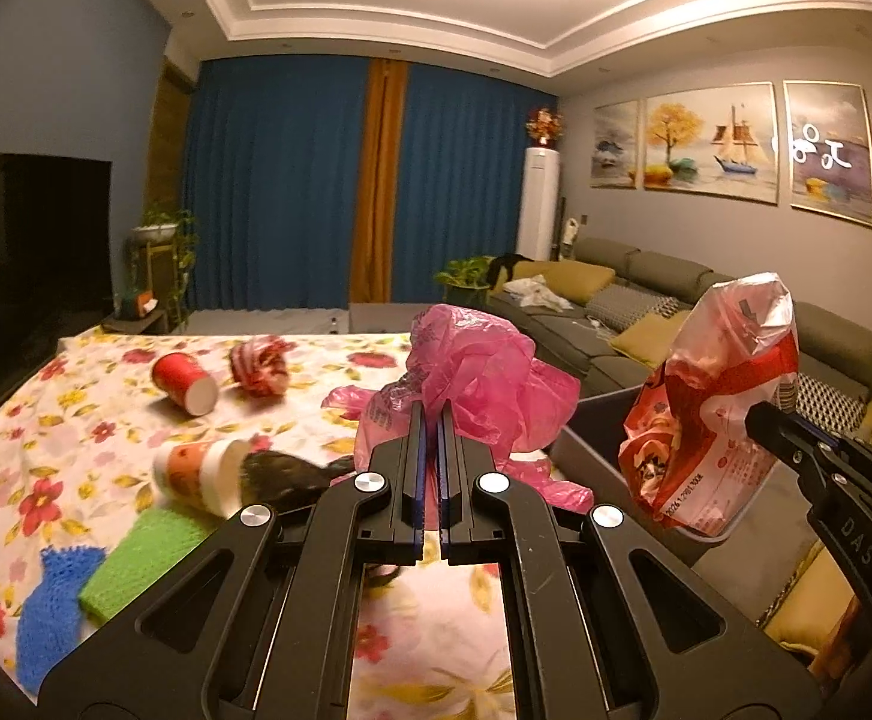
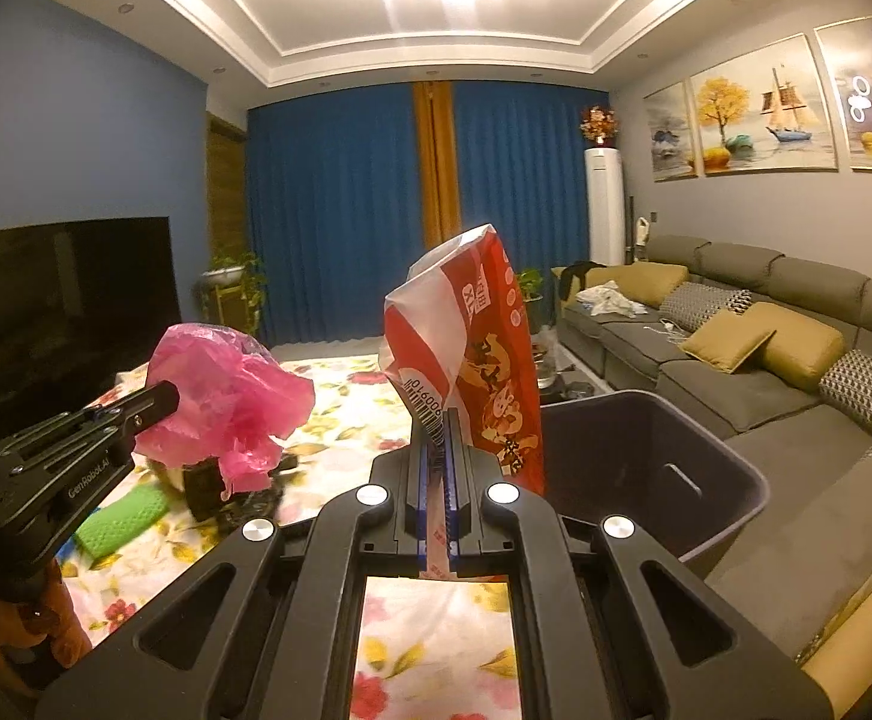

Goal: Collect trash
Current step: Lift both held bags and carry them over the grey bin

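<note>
Left tool (image 1: 430, 414) clamps crumpled pink plastic bag (image 1: 472, 372); right tool (image 2: 443, 420) clamps red-white foil snack packet (image 2: 472, 348), frame centre. Both light, limp, slippery: pinch bunched edges.

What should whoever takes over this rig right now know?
Left gripper: shut on the pink plastic bag, lifted off the table.
Right gripper: shut on the red snack bag, held up beside the grey bin.
Done: both bags picked up.
Left: drop both into the bin, then collect the red cup, the crumpled red wrapper and the tipped orange cup on the table.
</note>
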`<state>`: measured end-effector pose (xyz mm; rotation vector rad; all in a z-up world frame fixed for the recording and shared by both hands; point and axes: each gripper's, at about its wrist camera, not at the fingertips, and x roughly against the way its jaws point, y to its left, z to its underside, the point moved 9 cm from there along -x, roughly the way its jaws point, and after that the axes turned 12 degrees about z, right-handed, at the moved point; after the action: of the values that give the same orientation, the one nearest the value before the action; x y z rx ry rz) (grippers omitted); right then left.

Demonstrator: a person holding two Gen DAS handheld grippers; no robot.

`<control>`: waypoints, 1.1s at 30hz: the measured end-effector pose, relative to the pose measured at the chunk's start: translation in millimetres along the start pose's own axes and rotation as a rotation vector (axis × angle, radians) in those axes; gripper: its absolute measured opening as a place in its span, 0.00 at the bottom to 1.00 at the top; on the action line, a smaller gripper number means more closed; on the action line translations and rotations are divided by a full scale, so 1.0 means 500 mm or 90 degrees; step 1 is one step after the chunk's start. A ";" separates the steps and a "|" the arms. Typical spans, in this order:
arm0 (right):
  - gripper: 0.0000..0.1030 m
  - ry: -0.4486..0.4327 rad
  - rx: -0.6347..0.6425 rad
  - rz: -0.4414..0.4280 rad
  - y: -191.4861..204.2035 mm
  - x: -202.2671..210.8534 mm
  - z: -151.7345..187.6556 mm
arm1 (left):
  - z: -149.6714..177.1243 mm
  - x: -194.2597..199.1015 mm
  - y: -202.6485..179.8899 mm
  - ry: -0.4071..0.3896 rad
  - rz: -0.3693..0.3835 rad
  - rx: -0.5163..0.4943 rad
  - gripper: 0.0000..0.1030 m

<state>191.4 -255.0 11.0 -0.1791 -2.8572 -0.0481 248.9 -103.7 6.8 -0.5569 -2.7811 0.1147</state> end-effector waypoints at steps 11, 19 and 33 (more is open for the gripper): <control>0.05 -0.017 -0.028 0.051 -0.103 -0.031 -0.021 | -0.018 -0.071 -0.081 0.001 0.054 -0.016 0.02; 0.05 -0.021 -0.043 0.088 -0.167 -0.060 -0.028 | -0.041 -0.130 -0.148 -0.007 0.098 -0.022 0.02; 0.05 -0.018 -0.066 0.116 -0.203 -0.095 -0.032 | -0.040 -0.234 -0.243 0.006 0.151 -0.041 0.02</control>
<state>228.3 -362.2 11.4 -0.4635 -2.8553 -0.1582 313.7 -260.6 9.9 -0.9000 -2.7067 0.0739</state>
